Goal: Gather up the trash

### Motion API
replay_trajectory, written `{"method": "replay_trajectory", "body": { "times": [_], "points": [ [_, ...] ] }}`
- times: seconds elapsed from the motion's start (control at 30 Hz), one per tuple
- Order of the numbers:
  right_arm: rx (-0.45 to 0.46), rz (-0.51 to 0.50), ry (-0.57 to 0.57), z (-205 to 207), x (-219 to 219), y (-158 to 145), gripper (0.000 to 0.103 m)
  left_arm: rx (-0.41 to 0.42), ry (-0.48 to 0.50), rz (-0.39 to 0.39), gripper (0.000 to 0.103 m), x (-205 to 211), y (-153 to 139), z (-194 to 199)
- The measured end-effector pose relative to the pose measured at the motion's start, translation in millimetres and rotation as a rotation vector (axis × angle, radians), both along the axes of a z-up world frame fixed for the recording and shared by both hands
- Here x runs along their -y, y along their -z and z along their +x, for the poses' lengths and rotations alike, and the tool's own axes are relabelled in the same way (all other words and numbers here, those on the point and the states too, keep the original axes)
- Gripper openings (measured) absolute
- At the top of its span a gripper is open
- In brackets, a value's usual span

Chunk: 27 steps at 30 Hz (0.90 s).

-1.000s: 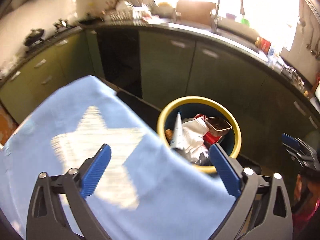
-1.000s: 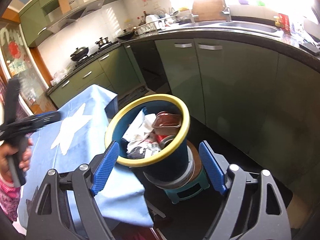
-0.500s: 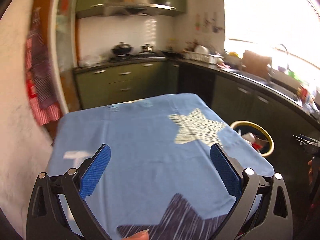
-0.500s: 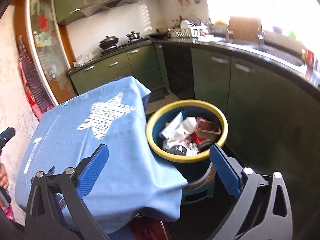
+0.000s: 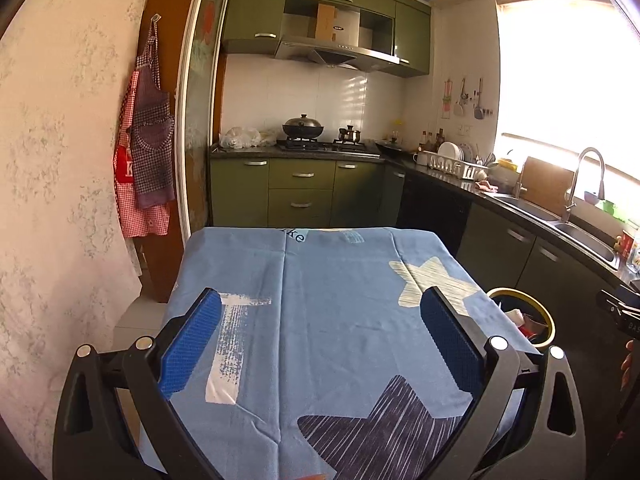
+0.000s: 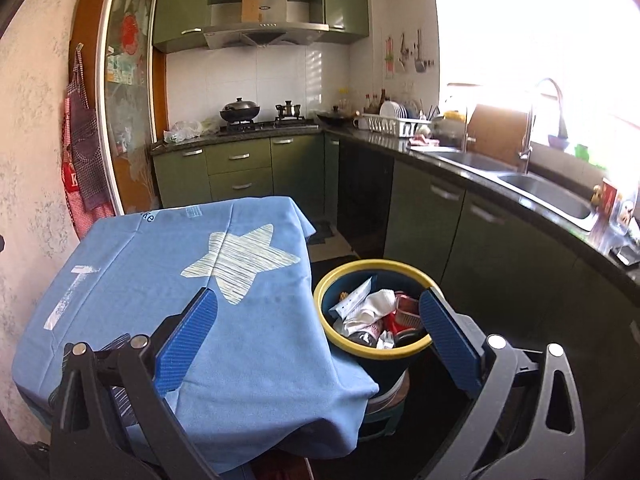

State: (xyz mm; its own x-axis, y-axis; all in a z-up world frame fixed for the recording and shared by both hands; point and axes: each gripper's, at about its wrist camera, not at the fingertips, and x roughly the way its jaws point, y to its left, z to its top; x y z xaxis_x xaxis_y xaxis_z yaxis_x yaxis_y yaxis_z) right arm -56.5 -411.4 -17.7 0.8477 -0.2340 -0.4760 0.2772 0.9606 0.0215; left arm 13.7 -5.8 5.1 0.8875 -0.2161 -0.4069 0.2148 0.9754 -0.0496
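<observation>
Down beside the table, the trash [image 6: 374,314] is being held in a dark blue bin with a yellow rim [image 6: 362,350]: crumpled white paper, a flat white packet, a red wrapper and a brown tray are being piled together inside it. The bin is being propped on a low stool, just off the table's right corner, with the cloth's hanging edge close against its side. In the left wrist view only part of the rim [image 5: 546,322] is being shown past the table edge.

The table is being covered by a blue tablecloth [image 5: 332,300] printed with a pale star and a dark star, and nothing is being left on it. The left gripper [image 5: 320,346] is being held above the cloth with its jaws spread wide and nothing between them. The right gripper [image 6: 318,342] is likewise being kept wide open and empty, framing the table corner and the bin. Green kitchen cabinets [image 6: 240,168] are being seen behind.
</observation>
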Motion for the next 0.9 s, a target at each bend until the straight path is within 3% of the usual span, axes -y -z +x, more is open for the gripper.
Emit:
{"method": "replay_trajectory", "body": {
  "times": [0.9],
  "points": [
    [-0.022,0.014,0.002,4,-1,4,0.096,0.005,0.02,0.052,0.098,25,-4,-3]
  ]
}}
